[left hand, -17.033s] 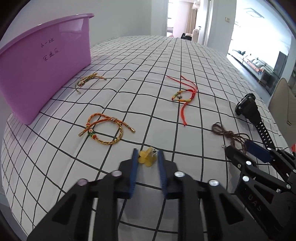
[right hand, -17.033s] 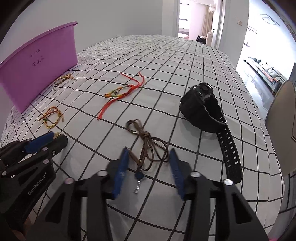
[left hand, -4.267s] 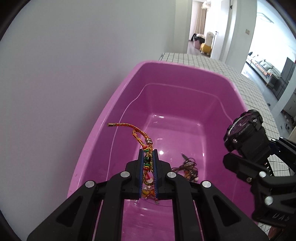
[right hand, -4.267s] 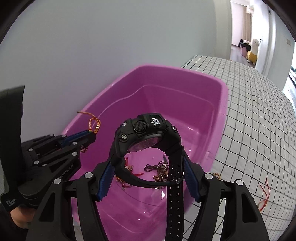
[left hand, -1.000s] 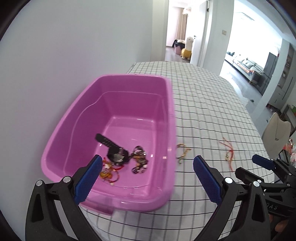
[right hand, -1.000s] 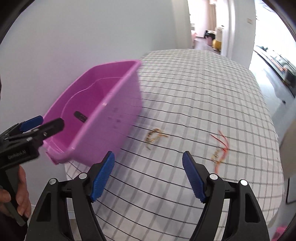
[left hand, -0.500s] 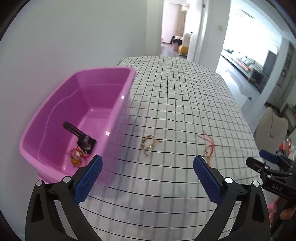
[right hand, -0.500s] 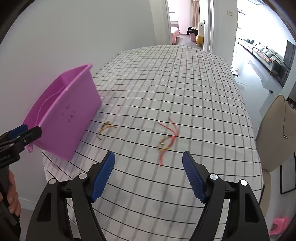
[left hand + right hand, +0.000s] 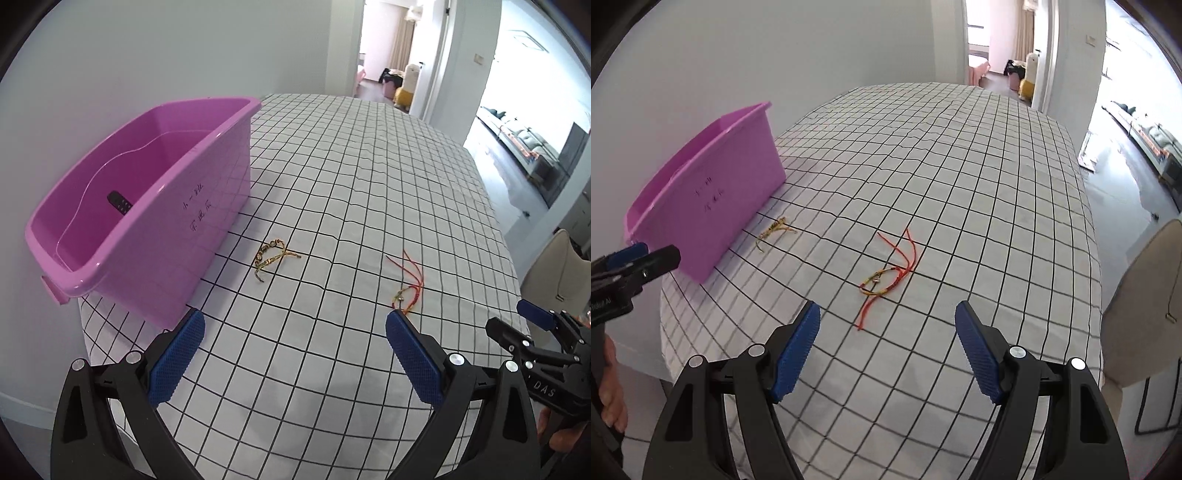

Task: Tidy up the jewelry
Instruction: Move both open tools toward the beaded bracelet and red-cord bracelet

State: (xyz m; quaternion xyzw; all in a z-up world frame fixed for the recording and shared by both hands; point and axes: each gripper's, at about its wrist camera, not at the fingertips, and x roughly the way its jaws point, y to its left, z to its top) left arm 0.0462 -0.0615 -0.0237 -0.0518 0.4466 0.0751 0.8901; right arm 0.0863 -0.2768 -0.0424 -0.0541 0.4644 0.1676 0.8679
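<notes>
Lying just beyond the empty, wide-spread right tongs [image 9: 886,350]: red string bracelet [image 9: 886,280].

White tablecloth with black grid lines [image 9: 332,192] over table. Beige upholstered chair [image 9: 1137,306] at right edge. Plain pale wall [image 9: 166,51] behind; open doorway [image 9: 391,55] beyond.

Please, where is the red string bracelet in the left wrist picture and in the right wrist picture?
Left wrist view: the red string bracelet lies right of centre, just above the right blue finger.
Right wrist view: the bracelet lies near the centre, above the gap between the fingers.
Shared landmark: the pink tub, left of the bracelet in both.
</notes>
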